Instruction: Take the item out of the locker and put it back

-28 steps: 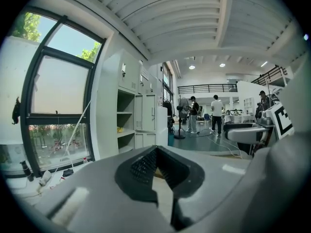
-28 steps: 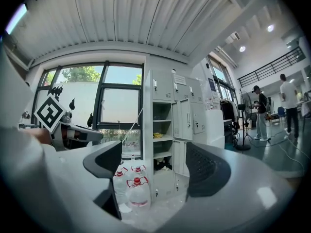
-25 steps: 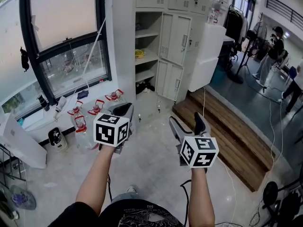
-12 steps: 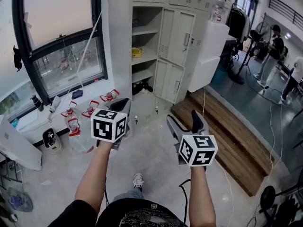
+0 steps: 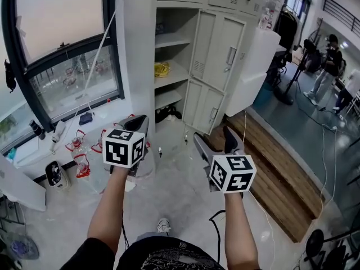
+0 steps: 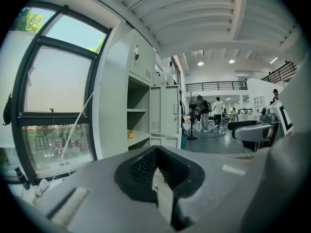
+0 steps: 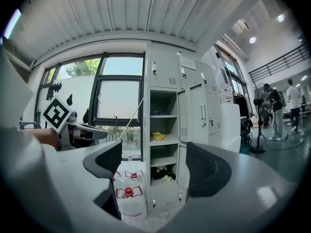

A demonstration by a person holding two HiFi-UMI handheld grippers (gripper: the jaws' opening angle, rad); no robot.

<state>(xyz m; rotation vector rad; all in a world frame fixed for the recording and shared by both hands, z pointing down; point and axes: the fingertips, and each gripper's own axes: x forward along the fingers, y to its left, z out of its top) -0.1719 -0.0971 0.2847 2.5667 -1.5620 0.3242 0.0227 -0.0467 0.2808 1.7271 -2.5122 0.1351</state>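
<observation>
The grey locker (image 5: pixel 216 49) stands ahead with one tall compartment open, shelves showing. A yellow item (image 5: pixel 162 68) lies on its middle shelf, also visible in the right gripper view (image 7: pixel 158 136) and the left gripper view (image 6: pixel 130 134). Dark things (image 5: pixel 166 112) sit on the lowest shelf. My left gripper (image 5: pixel 138 126) is held out over the floor well short of the locker, jaws shut with nothing between them (image 6: pixel 156 152). My right gripper (image 5: pixel 217 140) is beside it, jaws wide open and empty (image 7: pixel 154 164), pointing at the open compartment.
Several large water bottles with red caps (image 5: pixel 79 151) stand on the floor left of the locker, under the window (image 5: pixel 62 44). An open white door (image 5: pixel 253 66) hangs at the locker's right. A wooden step (image 5: pixel 270 162) runs along the right. People (image 5: pixel 331 61) stand far right.
The person has walked closer to the locker, so it looms larger and the bottles slide left. Both grippers keep their pose; the jaws have not changed.
</observation>
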